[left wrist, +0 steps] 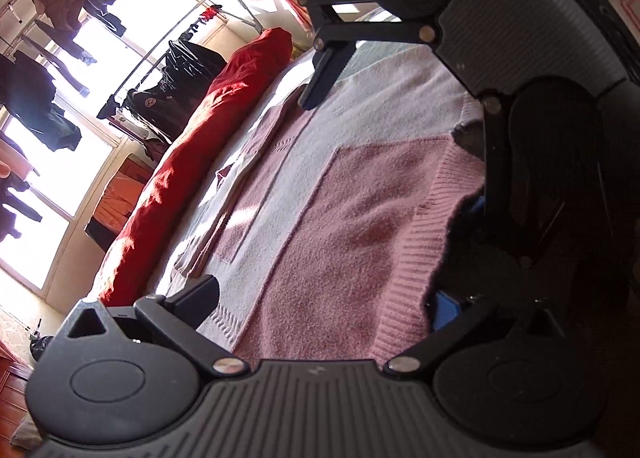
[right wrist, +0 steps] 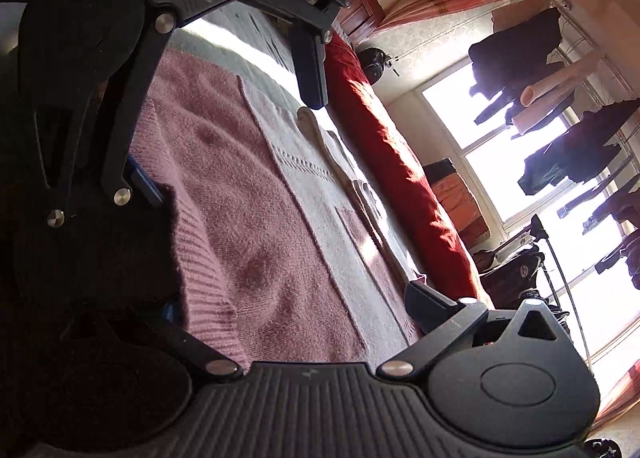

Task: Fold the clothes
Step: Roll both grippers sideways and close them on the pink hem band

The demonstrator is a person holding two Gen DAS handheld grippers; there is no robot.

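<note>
Garment: a knitted sweater [left wrist: 344, 217] in pink and off-white blocks, lying spread flat on the bed [left wrist: 372, 53]; in the right wrist view it fills the centre [right wrist: 256, 217].
Knit: fuzzy surface; a ribbed pink hem band runs along the edge at 4 o'clock in the left wrist view, and at 7 o'clock in the right wrist view.
Pattern: large pink panel nearest the cameras, a pale strip beyond it with a line of small openwork stitches, then smaller pink blocks toward the far side.
Far edge: layers of the knit lie one over another there, lit by sun patches.
Left claw [left wrist: 260, 193]: fingers spread wide, one at 12 o'clock and one at 7 o'clock of its view, nothing between them; it hangs over the sweater. Contact with the fabric cannot be told.
Right claw [right wrist: 368, 197]: fingers spread wide, at 12 and 5 o'clock of its view, nothing gripped, above the same garment.
Beyond garment: a long red quilt [left wrist: 192, 161] rolled along the far side of the bed, just beside the sweater.
Background: dark clothes on a rack [left wrist: 52, 57] against a bright window [right wrist: 500, 137].
Blue object [left wrist: 444, 310]: partly hidden under the hem; identity cannot be told.
</note>
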